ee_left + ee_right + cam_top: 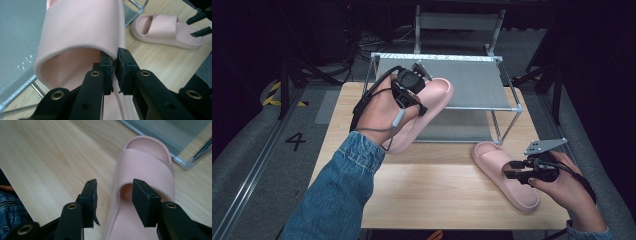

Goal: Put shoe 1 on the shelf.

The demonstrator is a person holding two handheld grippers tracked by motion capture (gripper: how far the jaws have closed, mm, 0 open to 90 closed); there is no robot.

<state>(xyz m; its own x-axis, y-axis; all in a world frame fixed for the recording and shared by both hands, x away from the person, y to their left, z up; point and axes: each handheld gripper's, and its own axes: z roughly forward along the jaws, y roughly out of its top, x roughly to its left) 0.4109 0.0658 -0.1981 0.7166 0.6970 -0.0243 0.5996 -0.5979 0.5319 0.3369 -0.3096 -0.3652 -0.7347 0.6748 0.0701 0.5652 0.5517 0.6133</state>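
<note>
Here the left gripper [421, 95] is clamped on the edge of the strap of one pink slipper [424, 112], which is lifted clear of the wooden table [437, 195] with its toe end over the front rail of the metal rack [507, 107]. In the left gripper view the jaws stand nearly together, one pad inside the strap and one outside, with the strap's rim pinched between them; the slipper [82, 32] arches above the pads and the rack's grey shelf [15, 37] lies behind it to the left. The second pink slipper [504, 172] lies flat, sole down, on the table near its right front corner, just in front of the rack's front leg. The right gripper [512, 170] hovers low at this slipper's heel end, its jaws spread wide. In the right gripper view one pad sits over the slipper's left rim and bare wood, the other over the footbed just behind the strap [147, 167]; whether either pad touches the slipper cannot be told. A denim sleeve [337, 195] covers the person's left forearm.
</note>
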